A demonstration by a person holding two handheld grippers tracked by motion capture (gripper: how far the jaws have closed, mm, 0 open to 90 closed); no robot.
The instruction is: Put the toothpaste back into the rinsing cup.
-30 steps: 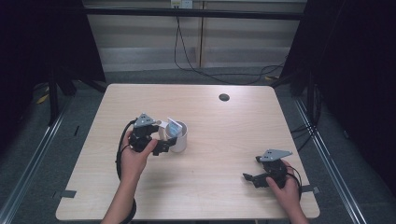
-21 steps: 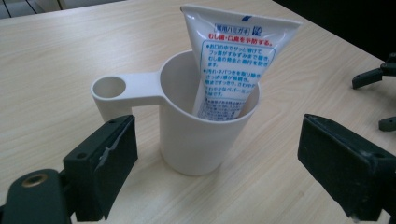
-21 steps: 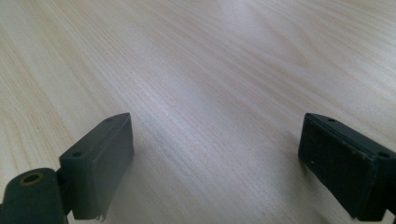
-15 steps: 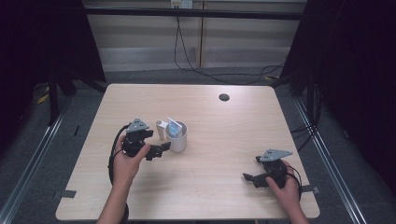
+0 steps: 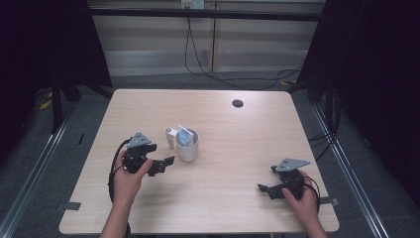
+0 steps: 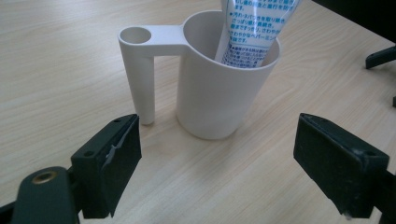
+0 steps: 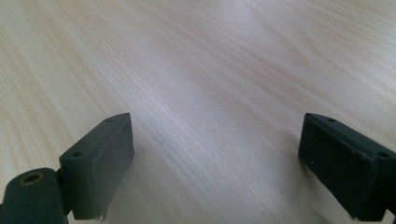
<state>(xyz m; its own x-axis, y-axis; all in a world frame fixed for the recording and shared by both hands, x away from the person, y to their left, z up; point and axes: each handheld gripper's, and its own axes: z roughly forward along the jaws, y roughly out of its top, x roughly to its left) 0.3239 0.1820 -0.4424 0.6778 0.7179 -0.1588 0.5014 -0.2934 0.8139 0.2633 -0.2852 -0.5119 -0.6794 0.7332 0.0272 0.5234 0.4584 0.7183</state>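
Observation:
A white cup (image 5: pixel 187 148) with a side tube holder (image 5: pixel 170 137) stands upright left of the table's middle, and a blue-and-white tube (image 5: pixel 185 137) leans inside it. In the left gripper view the cup (image 6: pixel 219 93) is just ahead of the jaws, with the tube (image 6: pixel 247 32) rising out of it and the holder (image 6: pixel 140 70) at its left. My left gripper (image 5: pixel 166 163) sits open just left of the cup, apart from it, holding nothing. My right gripper (image 5: pixel 265 189) rests open and empty near the front right of the table; its view (image 7: pixel 215 163) has bare wood between the jaws.
The light wooden table (image 5: pixel 237 148) has a dark round hole (image 5: pixel 237 103) near its back edge. Cables hang behind the table, and metal floor rails run along both sides. Black cables trail from each gripper toward the person's forearms.
My left gripper has drawn back toward the front left, away from the cup it was against, and now stands clear of it. The right gripper has stayed put.

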